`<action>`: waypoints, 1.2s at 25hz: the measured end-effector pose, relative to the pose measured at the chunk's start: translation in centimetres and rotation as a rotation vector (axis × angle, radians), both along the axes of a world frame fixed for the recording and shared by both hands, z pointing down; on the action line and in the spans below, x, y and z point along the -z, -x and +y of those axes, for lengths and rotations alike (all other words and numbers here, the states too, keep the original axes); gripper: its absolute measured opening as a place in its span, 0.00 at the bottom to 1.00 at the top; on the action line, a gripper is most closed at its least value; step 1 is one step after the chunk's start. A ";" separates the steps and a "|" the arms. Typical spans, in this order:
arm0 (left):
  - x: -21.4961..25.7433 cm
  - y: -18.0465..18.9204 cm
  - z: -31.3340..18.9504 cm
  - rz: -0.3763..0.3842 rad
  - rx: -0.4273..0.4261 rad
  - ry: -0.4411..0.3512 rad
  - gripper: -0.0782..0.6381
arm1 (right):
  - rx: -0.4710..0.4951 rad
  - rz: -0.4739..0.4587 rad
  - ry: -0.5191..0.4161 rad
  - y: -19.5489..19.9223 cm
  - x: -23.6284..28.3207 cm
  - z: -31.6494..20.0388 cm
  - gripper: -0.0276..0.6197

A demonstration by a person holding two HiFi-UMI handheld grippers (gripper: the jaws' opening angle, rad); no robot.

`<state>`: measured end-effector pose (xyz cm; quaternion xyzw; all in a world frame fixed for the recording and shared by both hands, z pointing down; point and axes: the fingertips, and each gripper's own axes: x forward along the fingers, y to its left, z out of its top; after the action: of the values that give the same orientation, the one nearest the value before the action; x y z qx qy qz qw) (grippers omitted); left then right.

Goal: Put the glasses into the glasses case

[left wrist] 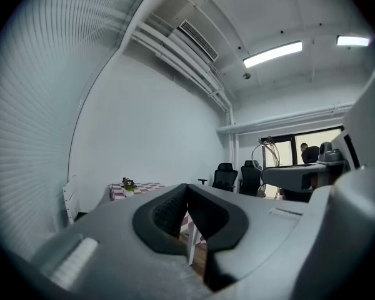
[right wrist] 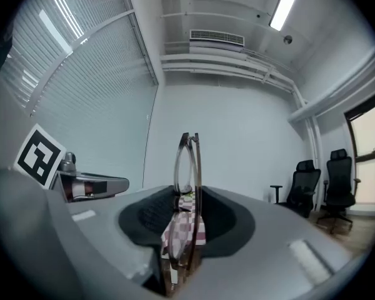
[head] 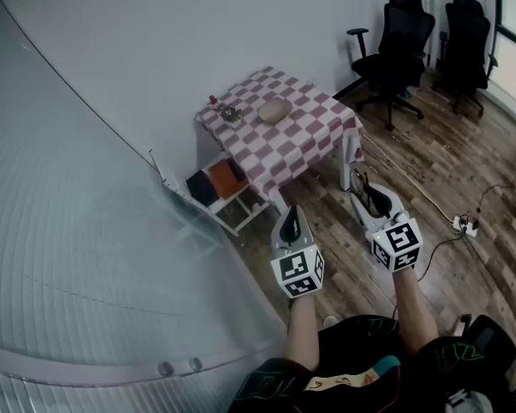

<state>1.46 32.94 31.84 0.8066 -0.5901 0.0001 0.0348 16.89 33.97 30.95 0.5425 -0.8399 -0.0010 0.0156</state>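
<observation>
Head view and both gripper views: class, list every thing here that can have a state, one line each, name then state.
Left gripper: shut, empty.
Right gripper: shut on the glasses.
Glasses: held upright, off the table.
Glasses case: lying on the checked table, apparently closed.

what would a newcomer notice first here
The folded glasses stand upright, clamped in the right gripper. Ahead, by the wall, is a small table under a checked cloth, with a pale oval thing on it. The left gripper is shut and empty.
</observation>
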 end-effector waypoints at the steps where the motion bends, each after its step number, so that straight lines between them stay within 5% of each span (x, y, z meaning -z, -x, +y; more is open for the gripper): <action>1: 0.1 -0.1 -0.1 0.001 0.001 -0.001 0.11 | -0.005 -0.004 0.002 -0.3 0.0 -0.1 0.23; 30: 0.3 1.4 0.2 -0.017 0.023 0.010 0.11 | 0.030 -0.108 0.012 -0.6 0.3 -1.4 0.23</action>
<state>0.01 33.17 31.53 0.7996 -0.5996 0.0095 0.0336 17.47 32.52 30.61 0.5288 -0.8477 0.0330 -0.0263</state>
